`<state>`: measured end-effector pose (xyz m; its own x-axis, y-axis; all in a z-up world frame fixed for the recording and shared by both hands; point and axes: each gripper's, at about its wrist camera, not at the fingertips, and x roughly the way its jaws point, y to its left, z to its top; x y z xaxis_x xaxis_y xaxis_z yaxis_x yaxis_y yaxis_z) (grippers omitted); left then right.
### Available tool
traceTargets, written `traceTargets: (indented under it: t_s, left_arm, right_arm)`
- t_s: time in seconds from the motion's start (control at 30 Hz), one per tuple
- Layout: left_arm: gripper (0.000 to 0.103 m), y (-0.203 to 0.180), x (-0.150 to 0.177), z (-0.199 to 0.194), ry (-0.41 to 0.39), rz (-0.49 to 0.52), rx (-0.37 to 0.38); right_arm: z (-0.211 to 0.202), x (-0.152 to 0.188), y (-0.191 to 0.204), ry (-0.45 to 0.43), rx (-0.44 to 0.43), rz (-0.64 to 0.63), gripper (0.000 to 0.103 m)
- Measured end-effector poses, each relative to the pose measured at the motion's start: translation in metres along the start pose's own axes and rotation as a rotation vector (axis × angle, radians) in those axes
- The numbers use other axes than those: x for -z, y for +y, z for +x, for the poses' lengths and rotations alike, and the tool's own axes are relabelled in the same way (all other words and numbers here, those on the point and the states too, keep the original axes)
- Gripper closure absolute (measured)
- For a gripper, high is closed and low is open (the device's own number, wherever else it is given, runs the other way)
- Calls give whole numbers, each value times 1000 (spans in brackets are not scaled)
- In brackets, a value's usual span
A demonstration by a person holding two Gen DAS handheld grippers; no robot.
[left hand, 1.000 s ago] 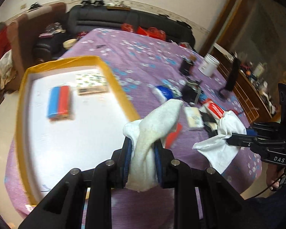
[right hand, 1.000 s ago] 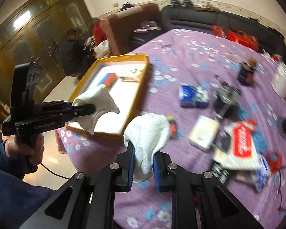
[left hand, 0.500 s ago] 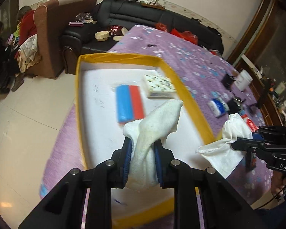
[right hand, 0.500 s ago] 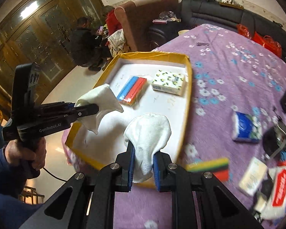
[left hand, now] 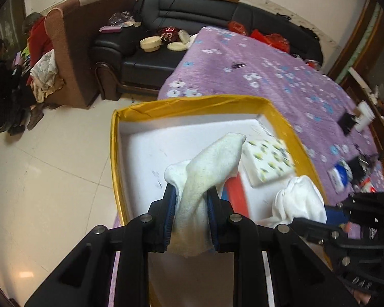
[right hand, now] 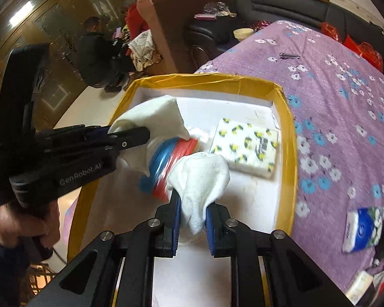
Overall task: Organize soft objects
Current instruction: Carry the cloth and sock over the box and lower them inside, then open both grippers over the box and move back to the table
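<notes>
My left gripper [left hand: 190, 220] is shut on a white cloth [left hand: 204, 174] and holds it over the yellow-rimmed white tray [left hand: 114, 153]. My right gripper [right hand: 190, 226] is shut on a second white cloth [right hand: 201, 179], also above the tray [right hand: 290, 138]. In the right wrist view the left gripper [right hand: 140, 135] with its cloth [right hand: 153, 115] hangs over the tray's left part. In the left wrist view the right gripper's cloth [left hand: 298, 200] shows at right. A tissue pack with a lemon print [right hand: 245, 148] and a blue-and-red pack [right hand: 166, 158] lie in the tray.
The tray sits at the corner of a table with a purple flowered cover [right hand: 345, 97]. A blue tissue pack [right hand: 362, 229] and other small items lie at the right. A black sofa [left hand: 192, 25], a brown armchair [left hand: 74, 51] and seated people [right hand: 97, 51] are behind.
Both grippers have swung left from the cluttered part of the table to above the tray, each still holding its cloth. The tray now fills the lower middle of both views.
</notes>
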<state>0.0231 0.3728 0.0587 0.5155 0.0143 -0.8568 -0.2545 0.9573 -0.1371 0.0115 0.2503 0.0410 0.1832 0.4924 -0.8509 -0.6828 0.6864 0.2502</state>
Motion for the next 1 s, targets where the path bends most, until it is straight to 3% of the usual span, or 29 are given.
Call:
traceTargets:
  t_s: [0.13, 0.23, 0.3, 0.37, 0.67, 1.0]
  left_arm:
    - [78, -1, -9, 11, 3, -5, -4]
    - [59, -1, -9, 10, -6, -19, 1]
    - [57, -2, -8, 8, -14, -22, 10]
    - [51, -2, -9, 6, -17, -27, 15]
    - [49, -15, -1, -19, -51, -45, 44]
    - [49, -58, 38, -49, -71, -24, 100]
  right_arm:
    - [13, -13, -5, 14, 34, 16, 81]
    - [13, -15, -8, 19, 74, 19, 57]
    - [5, -14, -10, -5, 74, 18, 47]
    - [-2, -14, -11, -25, 84, 10, 46]
    - [-53, 3, -37, -102, 29, 77, 46]
    - [-95, 76, -115, -112, 44, 270, 46]
